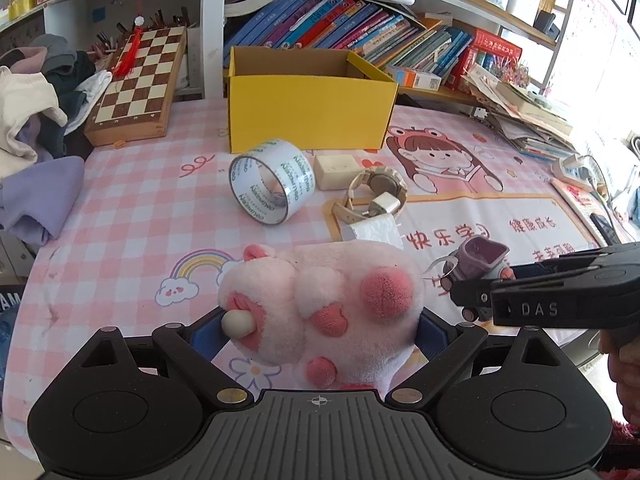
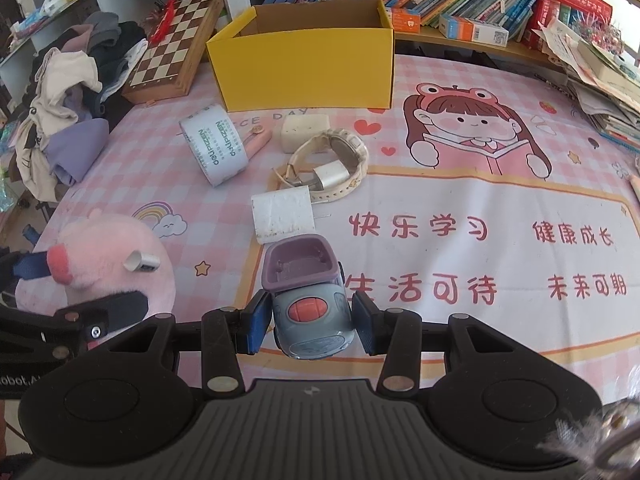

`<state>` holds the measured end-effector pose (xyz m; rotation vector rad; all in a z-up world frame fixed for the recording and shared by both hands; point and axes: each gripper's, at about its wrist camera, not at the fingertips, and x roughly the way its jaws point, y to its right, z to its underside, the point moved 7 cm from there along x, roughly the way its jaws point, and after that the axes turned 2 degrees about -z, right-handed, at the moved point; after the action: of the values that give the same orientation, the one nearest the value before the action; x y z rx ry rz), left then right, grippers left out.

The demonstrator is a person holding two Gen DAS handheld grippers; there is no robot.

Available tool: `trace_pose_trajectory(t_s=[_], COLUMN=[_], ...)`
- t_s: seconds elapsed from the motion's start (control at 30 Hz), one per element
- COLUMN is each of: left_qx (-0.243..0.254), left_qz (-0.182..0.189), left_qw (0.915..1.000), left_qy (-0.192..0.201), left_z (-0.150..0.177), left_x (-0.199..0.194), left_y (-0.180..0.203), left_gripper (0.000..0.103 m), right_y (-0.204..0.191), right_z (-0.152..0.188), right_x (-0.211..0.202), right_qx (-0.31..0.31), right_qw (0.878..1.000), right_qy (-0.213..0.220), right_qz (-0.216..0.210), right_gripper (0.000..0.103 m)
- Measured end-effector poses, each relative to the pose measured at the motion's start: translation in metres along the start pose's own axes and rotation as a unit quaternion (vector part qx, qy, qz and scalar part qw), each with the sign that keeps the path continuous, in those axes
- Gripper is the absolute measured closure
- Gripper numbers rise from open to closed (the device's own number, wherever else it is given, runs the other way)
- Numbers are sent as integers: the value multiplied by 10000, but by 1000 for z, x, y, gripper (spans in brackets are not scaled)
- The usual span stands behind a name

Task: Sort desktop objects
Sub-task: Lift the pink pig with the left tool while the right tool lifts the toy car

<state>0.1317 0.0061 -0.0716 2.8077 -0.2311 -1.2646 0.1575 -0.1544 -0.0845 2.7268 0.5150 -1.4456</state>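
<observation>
- Plush toy (image 1: 320, 312), pink with darker spots, is clamped between the blue pads of the left gripper (image 1: 318, 334), near the front edge of the table (image 2: 520, 128).
- Toy car (image 2: 308, 304), grey and purple, sits between the pads of the right gripper (image 2: 310, 320); the jaws are closed against its sides.
- Just beyond the car, a white block (image 2: 282, 216), a charger plug (image 2: 330, 174) and a cream watch (image 2: 336, 160) are clustered mid-table.
- A tape roll (image 2: 214, 146) lies to their left, with a pink pen (image 2: 256, 142) beside it.
- A yellow box (image 2: 304, 56) stands open at the back edge, a chessboard (image 2: 176, 52) at its left.
</observation>
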Motion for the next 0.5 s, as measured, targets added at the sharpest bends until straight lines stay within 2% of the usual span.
trace_pose_trajectory(t_s=[0.5], left_qx=[-404], left_qz=[-4], left_qw=[9991], left_qy=[95], left_z=[-26], left_x=[20], left_y=[7], left_gripper=[8], right_y=[23], right_z=[-35], right_x=[4], right_qx=[-416], right_qw=[9989], right_qy=[18], right_qz=[-208], right_gripper=[61])
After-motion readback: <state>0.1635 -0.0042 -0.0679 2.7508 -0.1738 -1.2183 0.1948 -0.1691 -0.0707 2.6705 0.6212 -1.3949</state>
